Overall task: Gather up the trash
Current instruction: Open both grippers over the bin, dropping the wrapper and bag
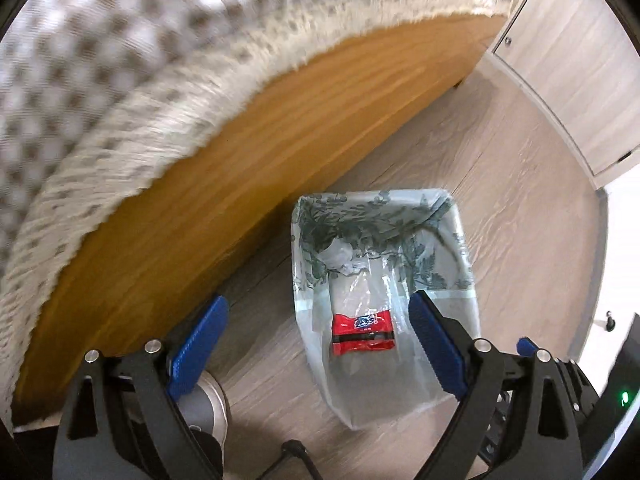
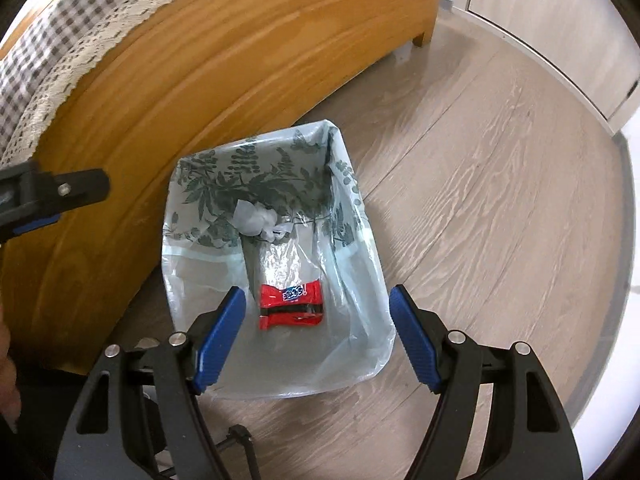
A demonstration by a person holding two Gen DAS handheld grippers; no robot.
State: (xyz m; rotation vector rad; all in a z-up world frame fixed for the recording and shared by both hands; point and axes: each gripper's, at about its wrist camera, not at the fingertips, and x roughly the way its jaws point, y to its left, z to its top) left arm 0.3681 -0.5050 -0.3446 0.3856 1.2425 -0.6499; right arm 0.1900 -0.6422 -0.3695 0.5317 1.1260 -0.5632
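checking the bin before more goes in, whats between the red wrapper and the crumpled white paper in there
Only bare clear bin liner: the red wrapper and the crumpled white paper lie apart in the bin. The right wrist view shows it best.

The bin [image 2: 276,264] stands on the floor [image 2: 480,200] with its mouth open upward and nothing over it. A wooden bed frame [image 2: 180,100] rises just beside its left edge, blocking that side. Right of the bin the floor lies bare as far as the cabinet [image 2: 560,28], well apart.
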